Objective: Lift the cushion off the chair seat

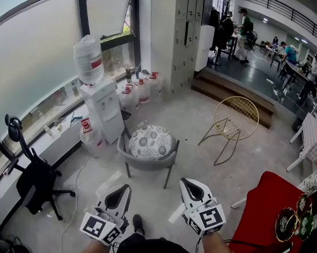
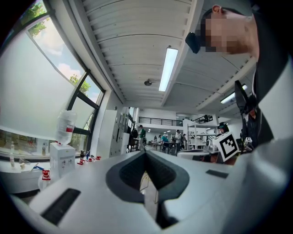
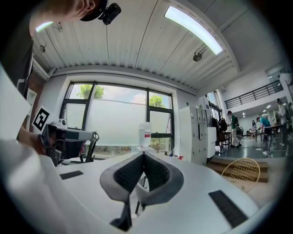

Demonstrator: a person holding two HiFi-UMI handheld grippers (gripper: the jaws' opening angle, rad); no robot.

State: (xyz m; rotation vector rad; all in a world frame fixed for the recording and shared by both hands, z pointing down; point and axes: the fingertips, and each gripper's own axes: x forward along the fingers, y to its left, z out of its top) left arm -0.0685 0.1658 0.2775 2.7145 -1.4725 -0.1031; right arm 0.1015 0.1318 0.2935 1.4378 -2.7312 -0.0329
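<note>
Cushion: the round white cushion with a grey floral print (image 1: 151, 142) lies flat on the seat of the grey shell chair with dark legs (image 1: 146, 163). It is ahead of you on the pale floor, well apart from both grippers.
Left gripper: your white left gripper (image 1: 125, 189) has its jaws pressed together on nothing.
Right gripper: your white right gripper (image 1: 186, 183) is the same, pads meeting and empty.
Handling: it looks soft, light and floppy. The fabric should grip well and nothing about it seems fragile (expect it to sag if taken by one edge).
Hold: pinch the rim at two opposite sides, one gripper each. The chair's grey shell wraps the near side, so the other edges look easier to reach.
First: spread both jaws before reaching in.
</note>
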